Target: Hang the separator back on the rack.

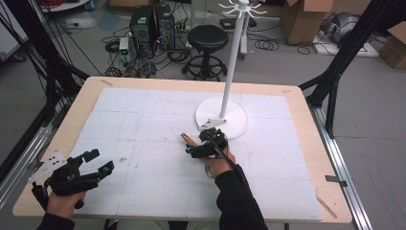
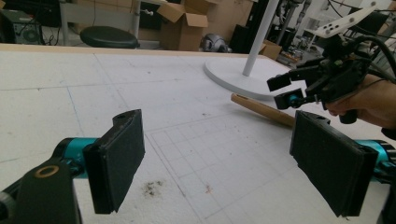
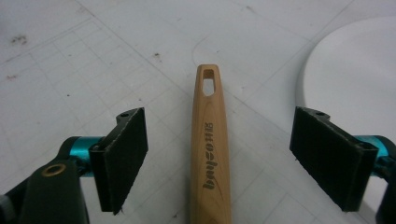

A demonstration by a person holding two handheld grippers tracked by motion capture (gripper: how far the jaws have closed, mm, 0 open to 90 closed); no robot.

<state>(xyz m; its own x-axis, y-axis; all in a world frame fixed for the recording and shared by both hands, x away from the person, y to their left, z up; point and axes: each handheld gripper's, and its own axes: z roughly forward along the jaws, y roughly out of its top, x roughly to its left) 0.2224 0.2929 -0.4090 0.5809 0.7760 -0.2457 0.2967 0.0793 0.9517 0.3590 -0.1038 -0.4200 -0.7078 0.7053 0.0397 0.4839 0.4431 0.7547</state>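
You are in the approach to a pick: your right gripper (image 1: 197,143) hangs low over a wooden handle (image 3: 209,144) that lies flat on the white foam sheet (image 1: 143,124) covering the table (image 1: 306,143), just beside the round base of the white hanger stand (image 1: 225,117). In the right gripper view the handle runs straight up between the two fingers (image 3: 122,158), its slotted end pointing away from you, and neither pad touches it. The fingers are spread wide with clear gaps on both sides, so nothing is grasped yet.

The next move, as I judge it, calls for lowering the pads to either side of the wood, keeping the handle centred as it is now, and squeezing across its narrow width. Mind the stand base close by on one side: it leaves that finger less room.

Your left gripper (image 1: 100,163) rests over the near left part of the table, fingers released and empty, well apart from the handle.

Much of the thing is hidden. The bottom edge of the right gripper view cuts the handle off, and in the high view your hand covers most of it, so I cannot tell what tool it belongs to. The left gripper view shows the handle (image 2: 261,109) partly behind the right gripper. The stamped lettering is readable only in part.
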